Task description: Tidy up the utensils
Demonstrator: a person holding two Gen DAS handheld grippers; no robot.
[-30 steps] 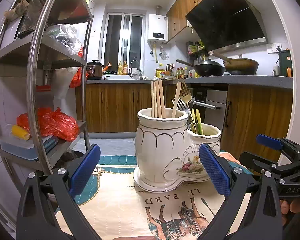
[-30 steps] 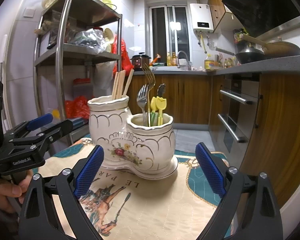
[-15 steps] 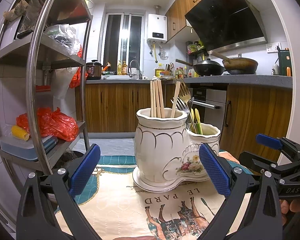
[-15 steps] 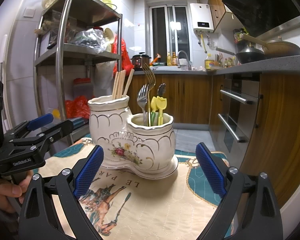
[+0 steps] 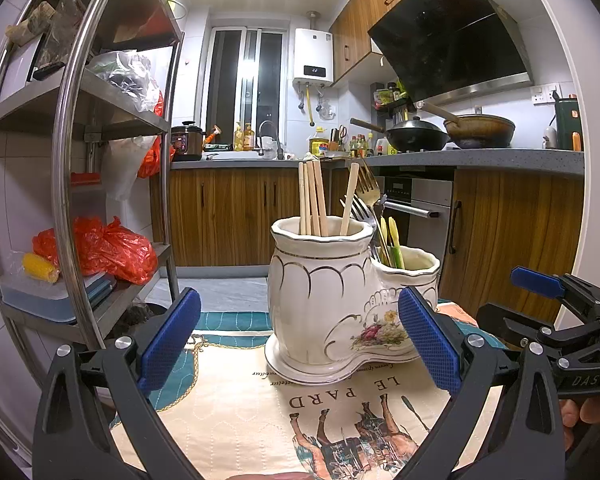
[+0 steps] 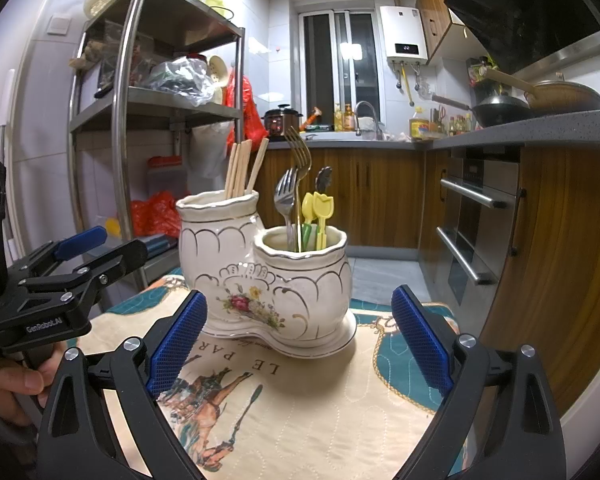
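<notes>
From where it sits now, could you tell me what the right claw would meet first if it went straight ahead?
Most likely the shorter cup of the ceramic utensil holder, which sits centred ahead of the open right claw, though depth is uncertain.

"LE PARD": tablecloth (image 6: 300,400) | "GenRobot.AI": left gripper (image 6: 44,326) | "22": water heater (image 6: 406,40)

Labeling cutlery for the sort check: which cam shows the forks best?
Right wrist. The forks stand in the near, shorter cup, tines clear against the cabinets. In the left wrist view the forks sit behind the taller cup and chopsticks, so only part of the tines shows.
</notes>
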